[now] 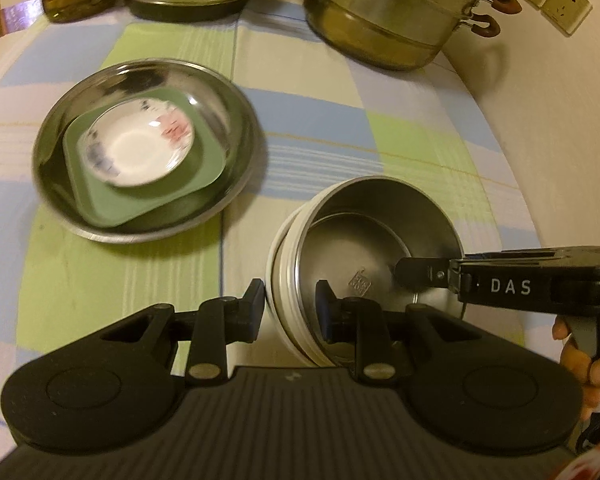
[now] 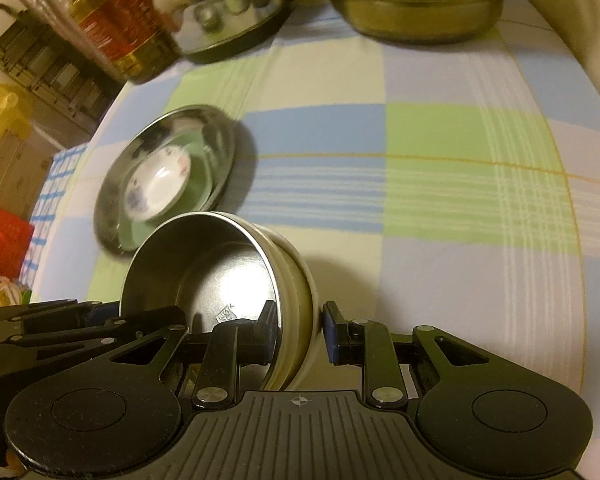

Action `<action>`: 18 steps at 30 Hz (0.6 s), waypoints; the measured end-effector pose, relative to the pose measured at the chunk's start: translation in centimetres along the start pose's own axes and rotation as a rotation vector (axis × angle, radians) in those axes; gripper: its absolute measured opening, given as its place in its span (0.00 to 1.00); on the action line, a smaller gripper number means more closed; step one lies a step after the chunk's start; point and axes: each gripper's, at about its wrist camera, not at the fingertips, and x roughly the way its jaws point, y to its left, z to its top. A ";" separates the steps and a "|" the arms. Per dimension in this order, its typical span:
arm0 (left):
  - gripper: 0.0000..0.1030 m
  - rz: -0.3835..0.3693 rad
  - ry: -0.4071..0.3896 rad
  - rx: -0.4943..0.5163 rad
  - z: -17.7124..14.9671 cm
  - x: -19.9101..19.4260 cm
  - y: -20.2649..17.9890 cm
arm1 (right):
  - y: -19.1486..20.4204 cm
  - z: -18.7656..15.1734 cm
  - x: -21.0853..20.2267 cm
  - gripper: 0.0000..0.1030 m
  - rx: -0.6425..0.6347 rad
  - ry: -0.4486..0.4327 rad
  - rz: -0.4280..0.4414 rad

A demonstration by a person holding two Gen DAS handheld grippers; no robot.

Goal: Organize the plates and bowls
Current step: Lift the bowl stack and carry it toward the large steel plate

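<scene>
- Step now: both grippers carry the steel bowl (image 1: 364, 248) w/ its white outer shell across the checked surface (image 1: 400, 120).
- Left gripper (image 1: 290, 308) is clenched on the bowl's near wall: one finger outside, one inside.
- Right gripper (image 2: 296, 330) grasps the far side of the same bowl the same way, rim between its fingers.
- Bowl is tilted & looks lifted off the cloth, just right of the plate stack.
- Stack: big steel plate (image 1: 236, 120) w/ green square plate (image 1: 112, 204) in it & small white dish (image 1: 140, 148) on top.
- Next move prob.: bring bowl over the stack, level it, lower it onto the white dish, then let go w/ both sides together so it doesn't tip.
- Pots at the back stay out of the way.
</scene>
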 end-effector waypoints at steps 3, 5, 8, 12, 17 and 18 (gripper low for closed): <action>0.23 0.009 -0.001 -0.013 -0.6 -0.6 0.5 | 0.8 -0.7 0.1 0.24 -0.011 0.006 0.004; 0.23 0.017 -0.001 -0.019 -1.0 -0.9 0.8 | 1.4 -1.0 0.2 0.24 -0.018 0.011 0.008; 0.23 0.025 -0.002 -0.027 -1.6 -1.4 1.4 | 2.1 -1.4 0.3 0.24 -0.031 0.019 0.013; 0.23 0.024 -0.007 -0.044 -2.1 -1.8 1.8 | 2.8 -1.8 0.4 0.24 -0.039 0.019 0.013; 0.23 0.043 -0.010 -0.047 -2.2 -1.6 1.7 | 3.2 -2.1 0.4 0.24 -0.018 0.010 -0.020; 0.23 0.049 -0.006 -0.050 -2.2 -1.5 1.7 | 3.2 -2.1 0.4 0.24 -0.014 0.008 -0.027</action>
